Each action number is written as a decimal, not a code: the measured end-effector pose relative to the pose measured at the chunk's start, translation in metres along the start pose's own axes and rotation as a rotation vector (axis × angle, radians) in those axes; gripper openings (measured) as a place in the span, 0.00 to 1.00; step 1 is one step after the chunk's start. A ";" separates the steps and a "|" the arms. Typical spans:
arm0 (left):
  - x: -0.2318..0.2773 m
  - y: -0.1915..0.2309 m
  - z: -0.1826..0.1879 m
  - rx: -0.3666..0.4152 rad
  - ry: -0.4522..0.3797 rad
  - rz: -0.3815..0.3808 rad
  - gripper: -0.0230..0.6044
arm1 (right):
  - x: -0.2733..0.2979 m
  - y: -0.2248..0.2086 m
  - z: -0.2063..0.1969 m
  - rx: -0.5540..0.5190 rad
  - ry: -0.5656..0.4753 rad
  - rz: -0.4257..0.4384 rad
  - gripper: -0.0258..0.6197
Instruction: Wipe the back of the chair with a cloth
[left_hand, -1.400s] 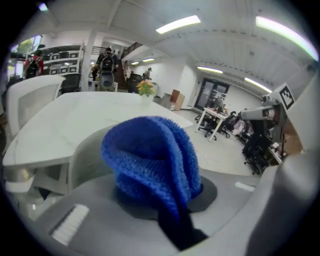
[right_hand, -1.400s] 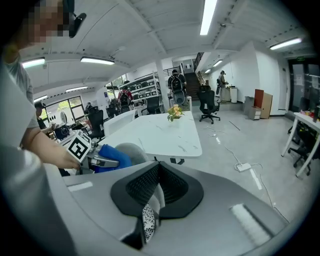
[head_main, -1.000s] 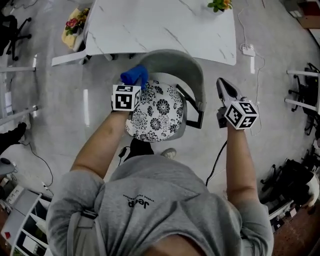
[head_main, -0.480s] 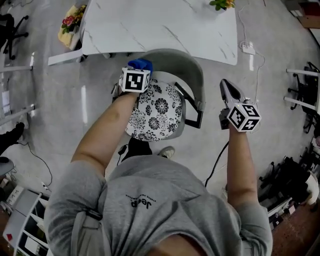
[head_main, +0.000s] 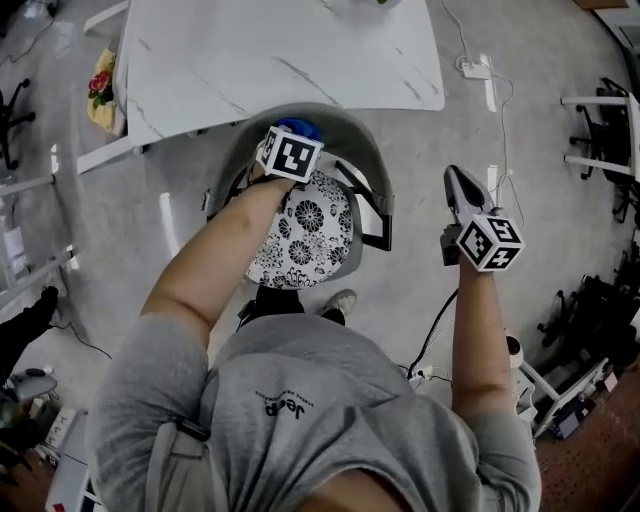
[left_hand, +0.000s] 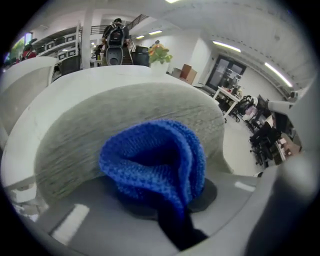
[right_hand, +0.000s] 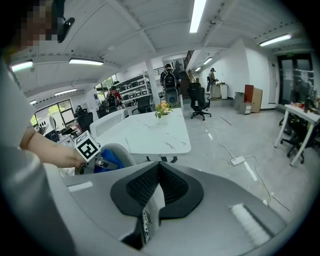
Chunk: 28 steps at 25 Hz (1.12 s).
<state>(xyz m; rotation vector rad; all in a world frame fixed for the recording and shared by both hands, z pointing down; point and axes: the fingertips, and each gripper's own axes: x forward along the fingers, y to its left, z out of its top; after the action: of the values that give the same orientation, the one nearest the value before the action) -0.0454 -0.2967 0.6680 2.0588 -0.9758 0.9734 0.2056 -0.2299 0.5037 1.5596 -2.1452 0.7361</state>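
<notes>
Cloth (left_hand: 155, 160), blue knit, is pinched in the jaws of your left gripper (head_main: 293, 138), against the inner face of the chair (head_main: 365, 150) back; only that gripper's view shows this, since the cube hides most from overhead. Your right gripper (head_main: 462, 190) hangs aside, jaws pressed together. White marbled surface (head_main: 280, 50) beyond, grey floor (head_main: 520, 130)

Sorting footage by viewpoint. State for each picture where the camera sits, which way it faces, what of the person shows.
Head view: on the person's head, facing steeply down at the chair back, seat and table; shoulders, arms, left gripper and right gripper show.
Left gripper view: on the left gripper, facing the chair back's inside; jaws shut on the blue cloth.
Right gripper view: on the right gripper, facing across the table; jaws together; the left hand shows.
All three show cloth and chair back.
</notes>
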 end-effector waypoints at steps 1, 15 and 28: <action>0.005 -0.010 0.004 0.023 0.006 -0.014 0.26 | -0.004 -0.006 -0.002 0.008 -0.003 -0.012 0.04; 0.048 -0.112 0.011 0.288 0.101 -0.140 0.26 | -0.053 -0.054 -0.023 0.072 -0.021 -0.113 0.04; -0.019 0.016 -0.082 -0.116 0.025 -0.018 0.26 | -0.008 -0.007 -0.006 0.003 0.000 -0.004 0.04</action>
<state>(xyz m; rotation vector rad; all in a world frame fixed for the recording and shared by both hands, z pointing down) -0.0948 -0.2342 0.6982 1.9525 -0.9767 0.9099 0.2149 -0.2225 0.5050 1.5641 -2.1416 0.7383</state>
